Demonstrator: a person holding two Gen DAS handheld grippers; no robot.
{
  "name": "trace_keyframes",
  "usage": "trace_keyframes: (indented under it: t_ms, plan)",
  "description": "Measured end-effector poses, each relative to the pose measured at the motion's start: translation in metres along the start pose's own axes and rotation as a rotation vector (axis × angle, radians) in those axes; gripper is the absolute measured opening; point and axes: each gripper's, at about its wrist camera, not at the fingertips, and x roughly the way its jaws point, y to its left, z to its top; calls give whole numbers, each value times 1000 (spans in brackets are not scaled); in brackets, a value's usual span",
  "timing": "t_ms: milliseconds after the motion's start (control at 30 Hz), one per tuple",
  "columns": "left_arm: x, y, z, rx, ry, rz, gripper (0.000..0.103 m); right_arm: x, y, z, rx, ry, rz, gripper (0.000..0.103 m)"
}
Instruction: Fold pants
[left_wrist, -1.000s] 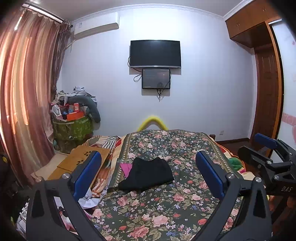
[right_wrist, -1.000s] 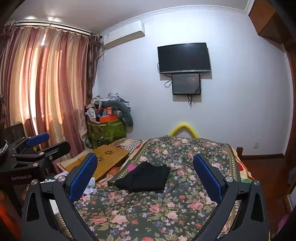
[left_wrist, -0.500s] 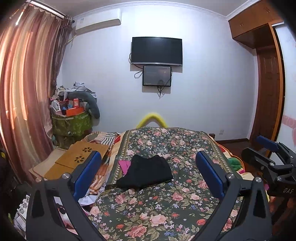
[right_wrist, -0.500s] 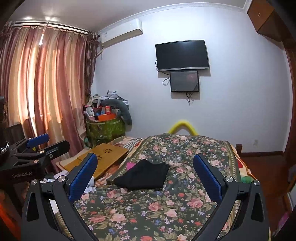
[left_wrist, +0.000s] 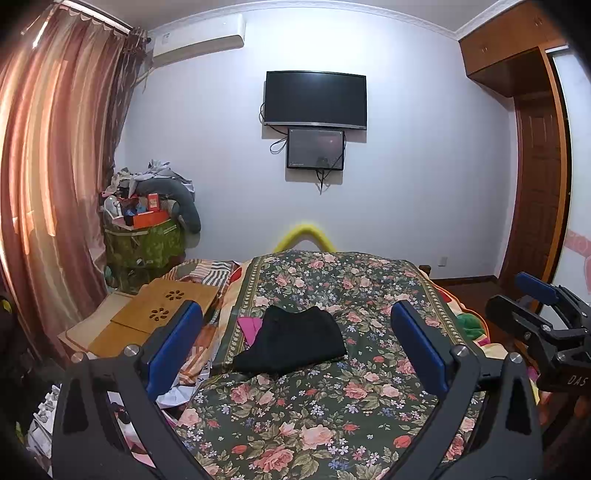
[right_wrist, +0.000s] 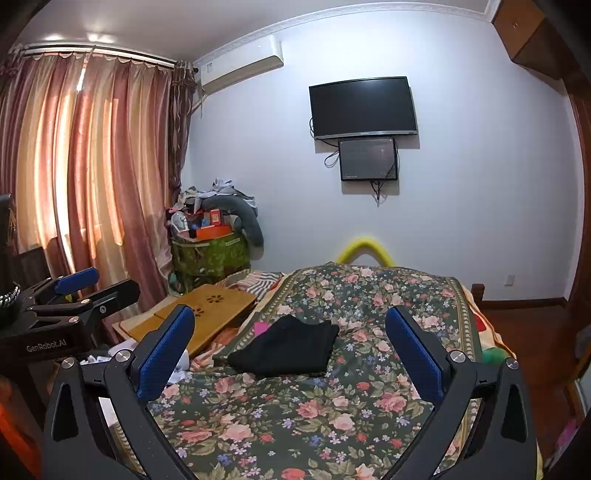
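Left wrist view: my left gripper (left_wrist: 295, 347) is spread wide and empty, held high and well back from the black pants (left_wrist: 291, 345), which sit as a compact bundle at the far left of the floral bedspread (left_wrist: 332, 413) beside its edge, probably done, so no reason to be on the cloth. Right wrist view: my right gripper (right_wrist: 290, 354) is equally wide and empty, pants (right_wrist: 286, 349) framed between the pads, untouched, left gripper (right_wrist: 74, 295) hanging at near left.

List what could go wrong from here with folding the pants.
1. The black pants lie bunched on the flowered bedspread; fingers closing there may pinch the spread too.
2. A pink cloth shows at the pants' left edge and might lift with them.
3. Both the left gripper and the right gripper are open and clear of the pants, so the side-by-side reach could collide.
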Motion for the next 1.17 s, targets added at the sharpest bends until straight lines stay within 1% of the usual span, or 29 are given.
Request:
trace_keyframes:
  t_ms: [333, 867, 1167]
  plan:
    - [1, -2, -3, 3, 6, -7, 103, 0, 0, 0, 4, 2, 0, 103]
    - [2, -2, -1, -5, 14, -43, 103, 0, 3, 2, 10, -3, -6, 103]
    - [1, -2, -2, 10, 12, -43, 103, 1, 3, 0, 6, 5, -14, 103]
